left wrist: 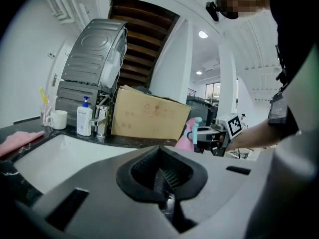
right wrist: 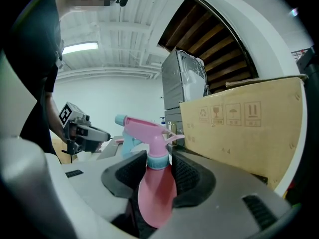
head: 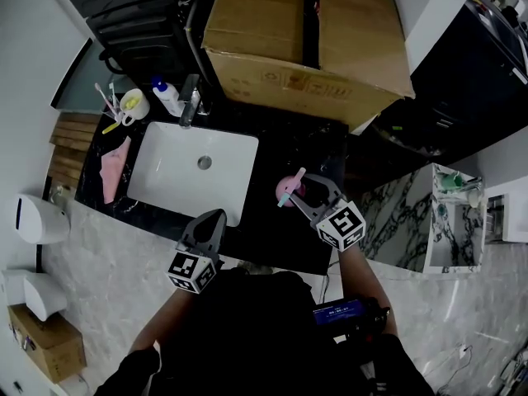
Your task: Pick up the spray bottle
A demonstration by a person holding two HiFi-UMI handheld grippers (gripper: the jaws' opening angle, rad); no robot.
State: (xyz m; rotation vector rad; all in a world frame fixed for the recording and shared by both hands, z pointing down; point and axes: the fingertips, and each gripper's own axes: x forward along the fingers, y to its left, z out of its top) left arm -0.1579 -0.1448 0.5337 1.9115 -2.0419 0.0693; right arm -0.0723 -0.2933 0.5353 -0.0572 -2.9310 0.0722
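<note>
**Spray bottle staged between the right jaws; grasp not yet made**

1. Far-left items. A pink cloth (head: 115, 167) lies on the left margin of the black counter (head: 272, 238). Behind it stand a cup of toothbrushes (head: 132, 103), a white pump bottle (head: 167, 97) and the tap (head: 190, 99). All sit well apart from the work area and play no part in the lift.

2. White sink (head: 165, 180). It takes up the left-centre of the counter, so the level surface is confined to its rims and the right-hand section.

3. Left gripper (head: 216, 217). It hovers over the near right corner of the sink. Its jaws are clenched together on nothing. It appears parked clear of the work so that the other gripper has free access.

4. Pink spray bottle (head: 290, 190). It stands upright on the counter just right of the sink, with its pale blue nozzle pointing left.

5. Right gripper (head: 307, 196). It approaches nearly level from the near right. The jaws are released and spread wide, one on each side of the bottle, which sits deep between them at collar height. Daylight shows beside the collar, so no clamp is judged yet. A level approach suits an upright bottle, since closing below the trigger head should stop it slipping downward.

6. Large cardboard box (head: 305, 31). It overhangs the far edge, limiting room behind the bottle.
</note>
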